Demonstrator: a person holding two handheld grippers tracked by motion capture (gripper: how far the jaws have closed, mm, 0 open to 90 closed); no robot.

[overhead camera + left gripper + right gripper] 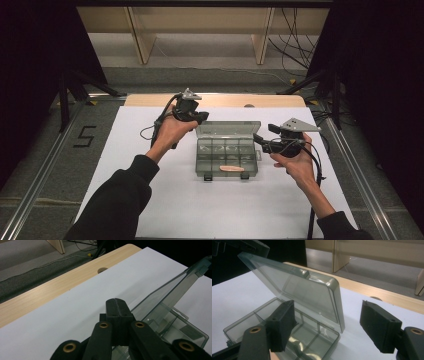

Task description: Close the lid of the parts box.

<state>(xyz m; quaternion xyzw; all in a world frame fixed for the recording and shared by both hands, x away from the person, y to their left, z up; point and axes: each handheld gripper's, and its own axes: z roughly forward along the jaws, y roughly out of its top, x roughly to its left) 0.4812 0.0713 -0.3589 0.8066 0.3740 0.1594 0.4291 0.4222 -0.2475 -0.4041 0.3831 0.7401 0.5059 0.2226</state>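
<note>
A smoky clear compartment box sits mid-table with its lid raised. A pale pink oblong piece lies in a front compartment. My left gripper is shut at the lid's upper left corner; in the left gripper view its jaws meet with no gap, and the lid runs alongside them. My right gripper is open at the box's right end. In the right gripper view one jaw hangs over the compartments and the other over the sheet, with the lid tilted ahead.
A white sheet covers the table, and a wooden strip with a round hole shows along the far edge. Metal rails flank the table. Stand legs and cables lie on the floor beyond. A "5" mark is at the left.
</note>
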